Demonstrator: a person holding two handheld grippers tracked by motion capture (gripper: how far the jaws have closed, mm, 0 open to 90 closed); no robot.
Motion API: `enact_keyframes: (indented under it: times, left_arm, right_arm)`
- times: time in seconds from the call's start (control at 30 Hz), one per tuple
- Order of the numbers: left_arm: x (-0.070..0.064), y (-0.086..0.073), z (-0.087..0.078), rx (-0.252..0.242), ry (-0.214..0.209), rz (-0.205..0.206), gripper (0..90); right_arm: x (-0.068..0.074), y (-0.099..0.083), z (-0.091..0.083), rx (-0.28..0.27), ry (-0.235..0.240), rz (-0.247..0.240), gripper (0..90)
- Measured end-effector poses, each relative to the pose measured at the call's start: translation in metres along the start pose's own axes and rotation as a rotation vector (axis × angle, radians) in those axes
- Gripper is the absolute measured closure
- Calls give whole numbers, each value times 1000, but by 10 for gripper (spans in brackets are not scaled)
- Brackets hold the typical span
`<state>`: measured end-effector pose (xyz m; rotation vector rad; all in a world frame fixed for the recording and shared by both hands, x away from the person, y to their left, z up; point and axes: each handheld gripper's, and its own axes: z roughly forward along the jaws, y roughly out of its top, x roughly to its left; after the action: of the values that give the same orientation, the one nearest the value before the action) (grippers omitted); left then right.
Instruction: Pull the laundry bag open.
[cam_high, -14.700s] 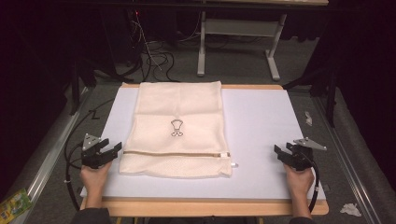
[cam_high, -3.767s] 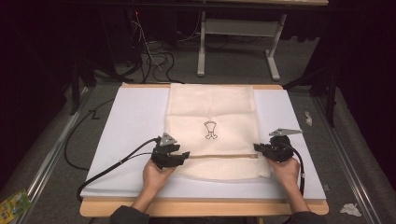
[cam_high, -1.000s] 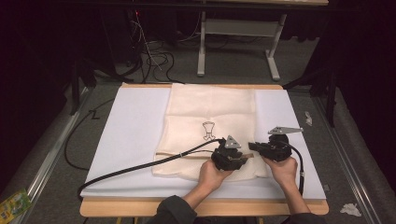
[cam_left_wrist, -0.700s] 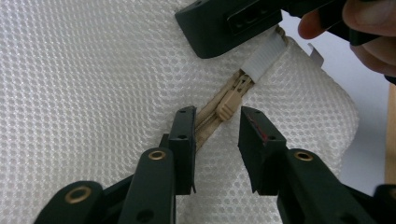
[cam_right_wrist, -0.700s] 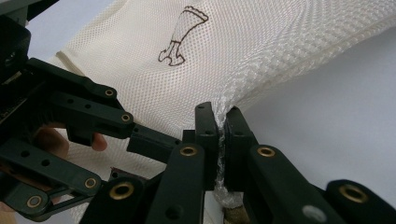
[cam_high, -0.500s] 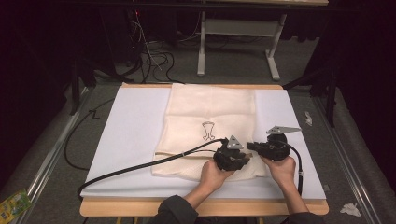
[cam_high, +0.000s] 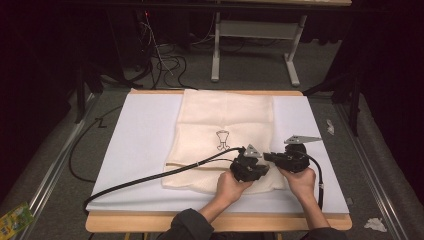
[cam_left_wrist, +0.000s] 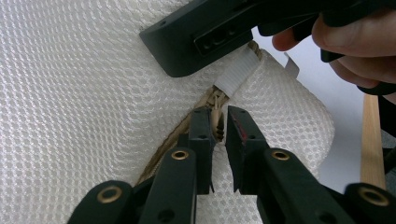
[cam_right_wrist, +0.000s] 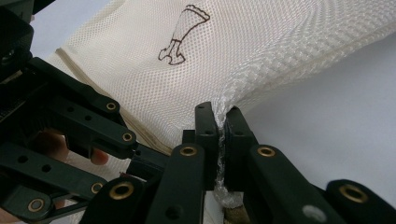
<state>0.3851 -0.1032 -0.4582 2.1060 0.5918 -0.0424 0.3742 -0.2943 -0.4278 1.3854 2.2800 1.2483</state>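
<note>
A cream mesh laundry bag (cam_high: 225, 115) lies flat on the white table cover, with a small printed emblem (cam_high: 221, 139) at its middle. A tan zipper runs across its near end. My left gripper (cam_high: 261, 164) sits at the zipper's right end, its jaws closed on the tan zipper pull (cam_left_wrist: 216, 114) just below a white fabric tab (cam_left_wrist: 236, 72). My right gripper (cam_high: 270, 157) faces it from the right, almost touching, and is shut on a pinched fold of the bag's mesh (cam_right_wrist: 223, 140). In the right gripper view the bag (cam_right_wrist: 261, 51) is lifted slightly at that fold.
The white cover (cam_high: 140, 145) has bare areas left and right of the bag. The left gripper's cable (cam_high: 150, 177) trails across the bag's near left corner to the table's left edge. The wooden table edge (cam_high: 215, 222) runs along the front. Floor cables and a desk frame lie beyond.
The bag has been moved right of its first position. My left gripper travelled along the zipper from the bag's left side to its right end, beside the right gripper. Little movement in the last second.
</note>
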Motion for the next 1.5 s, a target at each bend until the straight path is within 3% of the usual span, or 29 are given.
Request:
enact_keyframes:
  times: [0.27,0.53,1.5]
  left_arm:
    - [1,1,-1,5,-17,-2,866]
    - [0,0,-5,15,-22,22,869]
    - [0,3,-13,37,-6,50,872]
  right_arm:
    - [-1,-1,0,-5,2,1,881]
    - [-3,-3,-1,8,-9,-10,881]
    - [-4,-5,-4,12,-12,-30,882]
